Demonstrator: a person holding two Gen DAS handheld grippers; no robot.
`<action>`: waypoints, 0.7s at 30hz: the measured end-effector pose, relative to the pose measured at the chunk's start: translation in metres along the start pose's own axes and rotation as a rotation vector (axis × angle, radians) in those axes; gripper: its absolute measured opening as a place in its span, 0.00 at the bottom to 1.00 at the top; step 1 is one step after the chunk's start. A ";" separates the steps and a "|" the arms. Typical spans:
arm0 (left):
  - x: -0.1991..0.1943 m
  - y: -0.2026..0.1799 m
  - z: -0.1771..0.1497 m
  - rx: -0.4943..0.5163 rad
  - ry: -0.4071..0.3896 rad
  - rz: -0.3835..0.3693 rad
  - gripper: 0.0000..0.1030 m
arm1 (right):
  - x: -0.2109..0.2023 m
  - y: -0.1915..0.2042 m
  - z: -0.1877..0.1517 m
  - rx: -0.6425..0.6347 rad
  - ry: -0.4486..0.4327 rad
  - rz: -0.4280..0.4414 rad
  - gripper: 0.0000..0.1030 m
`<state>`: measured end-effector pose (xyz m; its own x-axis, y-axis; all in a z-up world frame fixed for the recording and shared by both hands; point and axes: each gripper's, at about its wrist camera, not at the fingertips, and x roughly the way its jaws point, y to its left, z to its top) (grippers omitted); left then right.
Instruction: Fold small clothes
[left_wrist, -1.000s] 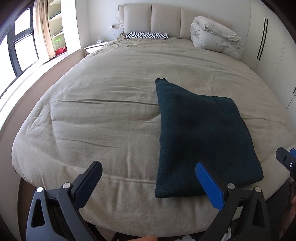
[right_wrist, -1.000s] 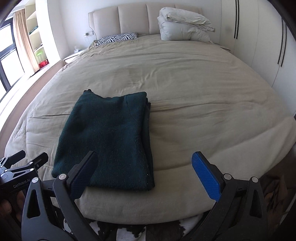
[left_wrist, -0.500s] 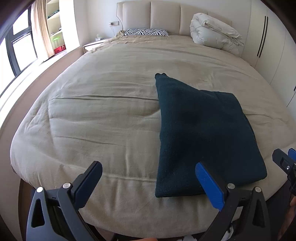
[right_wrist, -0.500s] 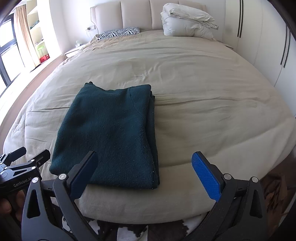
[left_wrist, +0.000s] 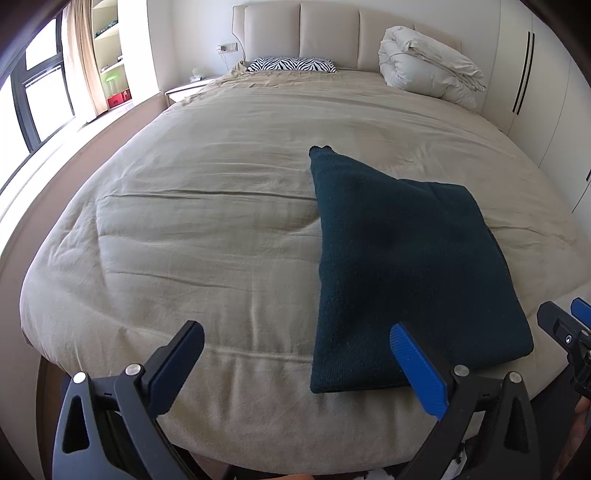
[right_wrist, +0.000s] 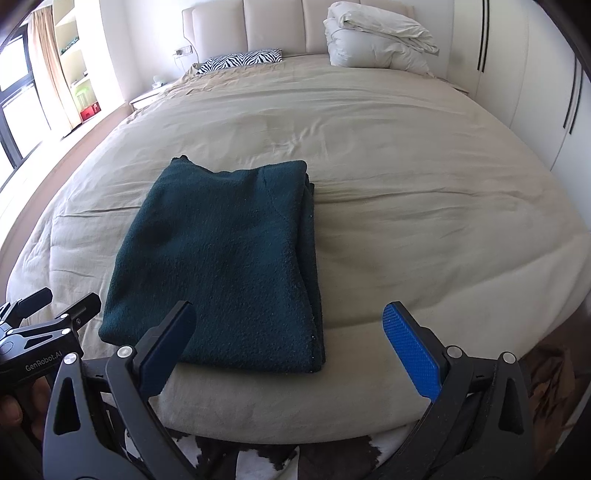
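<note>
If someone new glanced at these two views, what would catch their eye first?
Most likely the dark green folded garment, lying flat near the foot of the beige bed. Next, the open left gripper and right gripper, both empty before it. At the headboard sit a zebra pillow and a bundled white duvet.

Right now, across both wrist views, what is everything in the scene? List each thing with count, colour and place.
Garment: one, dark green, folded flat near the bed's foot edge.
Bed cover: one, beige, spread over the whole bed.
Pillow: one, zebra-striped, at the headboard, left side.
Duvet: one, white, bundled at the headboard, right side.
Headboard: one, beige, padded panels.
Wardrobe: white doors with dark handles, right wall.
Shelves: pale, left, beside the window.
Left hand-held gripper: one, black with blue pads, open, empty.
Right hand-held gripper: one, same colours, open, empty.
</note>
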<state>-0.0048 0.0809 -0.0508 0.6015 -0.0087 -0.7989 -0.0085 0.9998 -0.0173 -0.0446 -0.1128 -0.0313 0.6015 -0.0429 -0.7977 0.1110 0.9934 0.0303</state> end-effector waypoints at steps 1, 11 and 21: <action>0.000 0.000 0.000 0.001 0.001 0.000 1.00 | 0.000 0.001 0.000 -0.002 0.000 0.000 1.00; -0.001 -0.001 0.000 -0.001 -0.001 -0.002 1.00 | 0.003 0.002 -0.001 -0.001 0.005 0.000 1.00; 0.000 -0.002 0.000 0.000 0.000 -0.007 1.00 | 0.002 0.003 -0.001 -0.001 0.005 -0.001 1.00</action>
<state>-0.0050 0.0791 -0.0505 0.6017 -0.0157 -0.7986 -0.0044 0.9997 -0.0229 -0.0438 -0.1102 -0.0338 0.5972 -0.0433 -0.8009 0.1107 0.9934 0.0289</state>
